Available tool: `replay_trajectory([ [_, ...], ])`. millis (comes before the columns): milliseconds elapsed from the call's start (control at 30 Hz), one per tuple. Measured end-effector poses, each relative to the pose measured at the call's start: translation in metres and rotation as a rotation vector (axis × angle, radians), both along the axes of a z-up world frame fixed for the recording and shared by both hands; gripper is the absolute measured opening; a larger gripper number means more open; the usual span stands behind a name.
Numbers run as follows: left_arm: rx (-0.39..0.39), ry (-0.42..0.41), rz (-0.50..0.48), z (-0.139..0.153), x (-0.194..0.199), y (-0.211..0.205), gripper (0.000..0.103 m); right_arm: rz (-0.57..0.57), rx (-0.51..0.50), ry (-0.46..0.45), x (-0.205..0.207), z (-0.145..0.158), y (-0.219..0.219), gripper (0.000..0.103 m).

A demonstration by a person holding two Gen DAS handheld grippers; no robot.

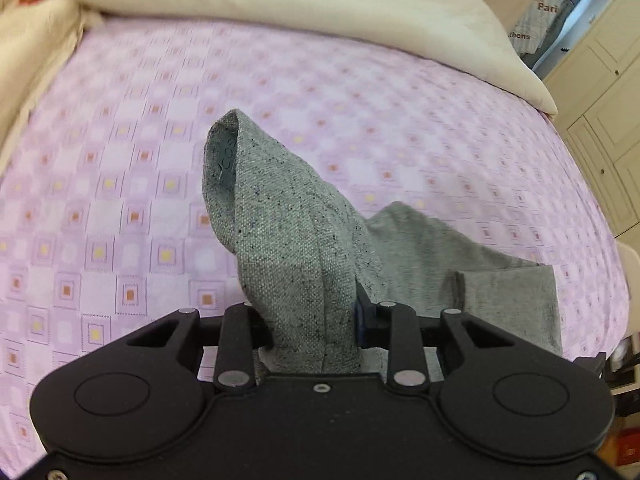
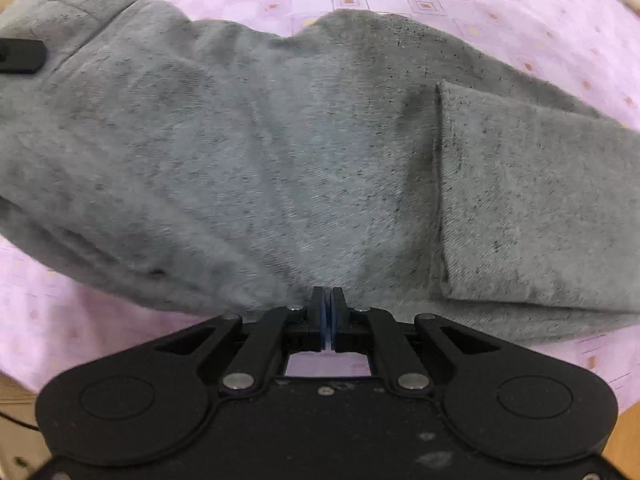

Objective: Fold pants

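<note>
speckled grey woven pants [image 1: 288, 240], bunched in left tongs [image 1: 308, 320]

left tongs [image 1: 312, 312]: matte black plastic body with 2 rounded lobes, each bearing a shallow circular recess.
left linkage: 4 black arms with silver round pivot pins; triangular cut-outs in the outer arms.
left screws: 1 small screw at the body's centre, 2 more at the near corners.
right tongs [image 2: 328, 312]: same black shape, dusty and scuffed on top.
right pads: blue, thin, set between black finger blocks.
right body: rectangular window behind the fingers.
</note>
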State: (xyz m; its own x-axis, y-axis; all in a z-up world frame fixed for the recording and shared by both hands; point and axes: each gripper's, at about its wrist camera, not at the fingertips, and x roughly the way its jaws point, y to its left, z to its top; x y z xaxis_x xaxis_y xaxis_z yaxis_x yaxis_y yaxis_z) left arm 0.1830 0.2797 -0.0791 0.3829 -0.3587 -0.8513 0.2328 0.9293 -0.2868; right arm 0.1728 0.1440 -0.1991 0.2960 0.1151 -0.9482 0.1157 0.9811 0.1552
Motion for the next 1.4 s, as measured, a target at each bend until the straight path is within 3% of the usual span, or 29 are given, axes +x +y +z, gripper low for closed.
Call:
replay_trajectory([
  [200,0.098,-0.102,-0.043,0.045,-0.029,-0.076,0.039,-0.035,0.067,-0.09,-0.022,0.024,-0.048,0.005],
  [367,0.124,-0.146,-0.103,0.058,-0.049,-0.178,0.039,-0.07,0.065,-0.122,-0.046,0.031,-0.109,0.005],
  [533,0.11,-0.111,-0.189,0.024,-0.061,-0.293,0.036,-0.14,0.036,-0.125,-0.069,0.031,-0.183,0.005],
  [667,0.123,-0.042,-0.261,-0.031,-0.067,-0.383,0.016,-0.172,0.016,-0.107,-0.088,0.025,-0.229,0.006],
  [767,0.157,-0.003,-0.314,-0.052,-0.073,-0.422,0.019,-0.175,-0.007,-0.092,-0.1,0.02,-0.249,0.008],
  [833,0.166,-0.022,-0.32,-0.046,-0.082,-0.424,0.028,-0.181,-0.011,-0.094,-0.109,0.023,-0.266,0.011],
  [933,0.211,-0.061,-0.294,-0.035,-0.084,-0.404,0.028,-0.175,-0.004,-0.125,-0.114,0.03,-0.278,0.014],
  [1100,0.332,-0.058,-0.152,-0.036,-0.066,-0.339,0.029,-0.138,0.047,-0.212,-0.102,0.039,-0.285,0.04],
  [1267,0.398,0.04,0.009,-0.079,-0.041,-0.282,0.028,-0.068,0.114,-0.211,-0.07,0.026,-0.286,0.05],
  [1400,0.414,0.168,-0.025,-0.134,-0.028,-0.275,0.028,-0.024,0.102,-0.158,-0.041,0.007,-0.284,0.05],
])
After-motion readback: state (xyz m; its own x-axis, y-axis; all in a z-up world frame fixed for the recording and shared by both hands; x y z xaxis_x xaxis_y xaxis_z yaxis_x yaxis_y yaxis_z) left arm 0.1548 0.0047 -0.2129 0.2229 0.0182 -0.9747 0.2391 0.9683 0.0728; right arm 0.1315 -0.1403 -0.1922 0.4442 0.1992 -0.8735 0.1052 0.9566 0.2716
